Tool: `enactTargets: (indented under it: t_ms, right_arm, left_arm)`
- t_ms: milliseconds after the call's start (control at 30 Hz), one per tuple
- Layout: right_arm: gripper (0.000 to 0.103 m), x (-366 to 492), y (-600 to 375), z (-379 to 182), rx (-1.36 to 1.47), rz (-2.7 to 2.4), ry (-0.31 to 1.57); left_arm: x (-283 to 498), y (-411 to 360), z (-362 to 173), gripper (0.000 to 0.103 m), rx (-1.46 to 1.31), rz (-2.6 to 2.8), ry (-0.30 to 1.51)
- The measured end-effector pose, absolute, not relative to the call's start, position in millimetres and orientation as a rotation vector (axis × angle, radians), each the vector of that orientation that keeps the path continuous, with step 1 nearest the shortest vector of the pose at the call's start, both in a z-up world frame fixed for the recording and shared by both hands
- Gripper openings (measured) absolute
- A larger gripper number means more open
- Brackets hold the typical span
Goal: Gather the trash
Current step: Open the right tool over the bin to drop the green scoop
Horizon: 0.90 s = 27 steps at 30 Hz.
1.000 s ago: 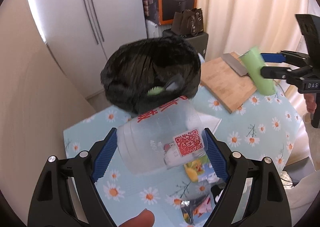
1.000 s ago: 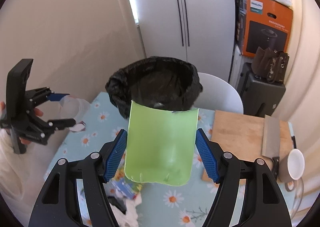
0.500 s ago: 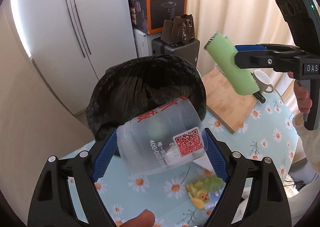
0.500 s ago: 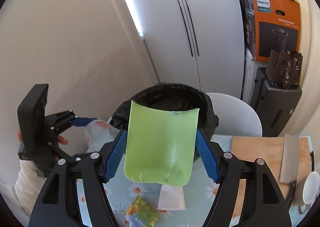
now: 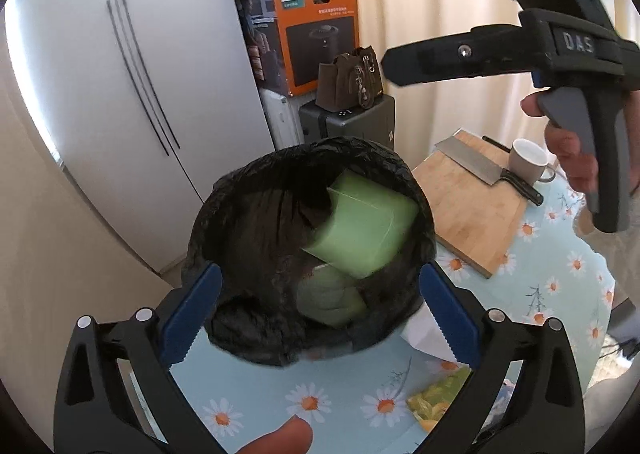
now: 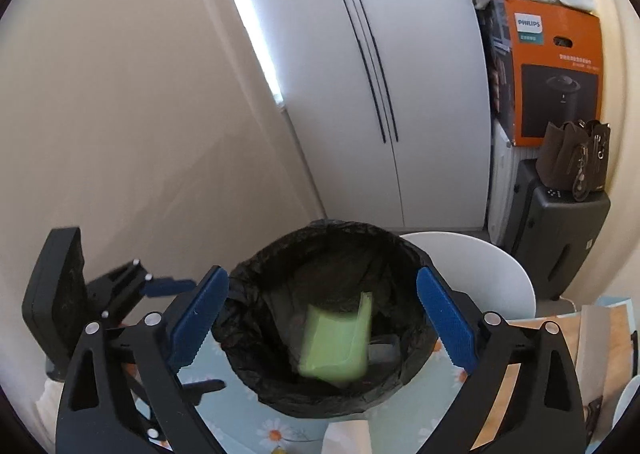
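A bin lined with a black bag (image 5: 240, 222) (image 6: 280, 390) stands on the daisy-print table. A green carton (image 5: 362, 230) (image 6: 336, 342) lies blurred inside its mouth, above another pale green item (image 5: 328, 298). My left gripper (image 5: 318, 310) is open and empty, its blue pads on either side of the bin's near rim. My right gripper (image 6: 322, 318) is open and empty above the bin; it also shows in the left wrist view (image 5: 500, 54) at the upper right. The clear bottle is not in view.
A wooden cutting board (image 5: 476, 210) with a cleaver (image 5: 480, 162) and a white mug (image 5: 528, 160) lies right of the bin. A yellow-green wrapper (image 5: 436, 402) and white paper (image 5: 424, 334) lie on the table in front. A white chair (image 6: 480, 270), suitcase and orange box stand behind.
Both grippers have opened over the bin. The green carton has left the right gripper and is dropping into the bag. The clear bottle has left the left gripper.
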State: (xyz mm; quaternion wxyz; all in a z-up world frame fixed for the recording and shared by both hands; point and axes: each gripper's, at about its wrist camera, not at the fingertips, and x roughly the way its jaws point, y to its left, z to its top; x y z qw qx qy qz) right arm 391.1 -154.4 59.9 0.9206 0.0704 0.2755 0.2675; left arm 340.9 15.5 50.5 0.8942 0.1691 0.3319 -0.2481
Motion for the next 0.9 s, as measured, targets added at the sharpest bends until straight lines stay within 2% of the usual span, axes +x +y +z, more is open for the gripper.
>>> enactTargets:
  t_ms: [900]
  right_arm:
    - [0.093,297.8,-157.0,29.1,0.010,0.463,0.673]
  left_arm:
    - [221.4,57.3,21.1,0.097,0.254,-0.363,0.836]
